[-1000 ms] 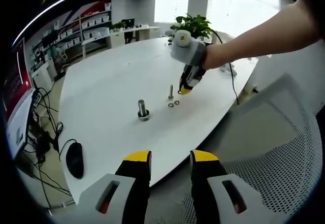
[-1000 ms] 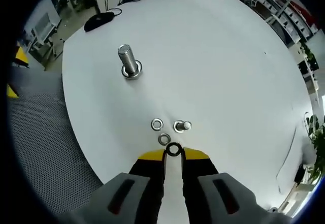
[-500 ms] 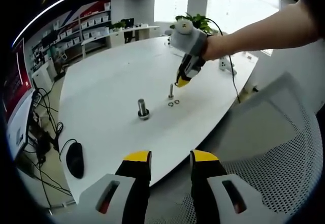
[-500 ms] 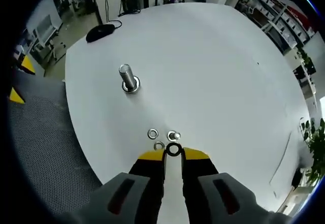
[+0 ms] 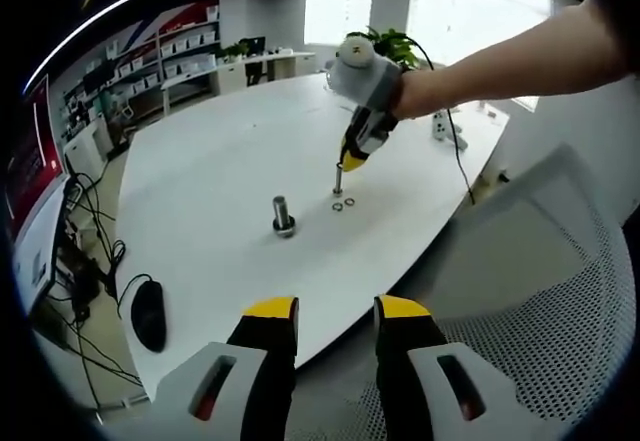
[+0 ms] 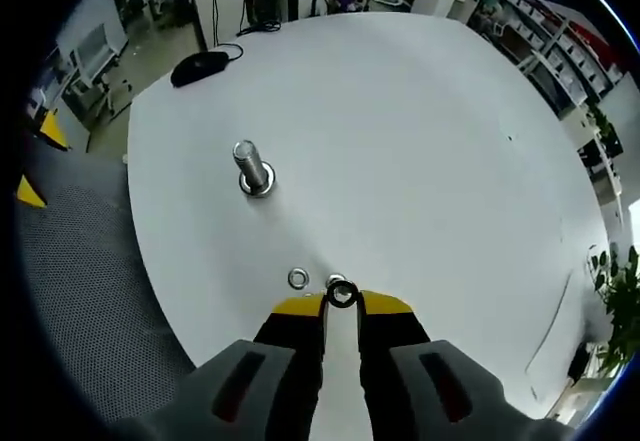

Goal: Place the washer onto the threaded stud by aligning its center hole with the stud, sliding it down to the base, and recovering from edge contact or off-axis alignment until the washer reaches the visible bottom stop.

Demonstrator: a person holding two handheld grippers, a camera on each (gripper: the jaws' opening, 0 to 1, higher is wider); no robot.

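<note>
Right gripper (image 6: 341, 303) clamped on small dark metal ring washer (image 6: 341, 294), poised just above thin upright threaded stud (image 5: 338, 178). Left gripper (image 5: 337, 313) parted, holding nothing, well short of white table (image 5: 220, 161).

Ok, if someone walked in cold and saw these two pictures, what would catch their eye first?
Probably the right gripper, its yellow-tipped fingers pinching a small dark washer right over the thin stud near the table's edge. Next, the fatter bolt standing alone farther in on the big white table, with a loose washer lying beside the stud.
</note>
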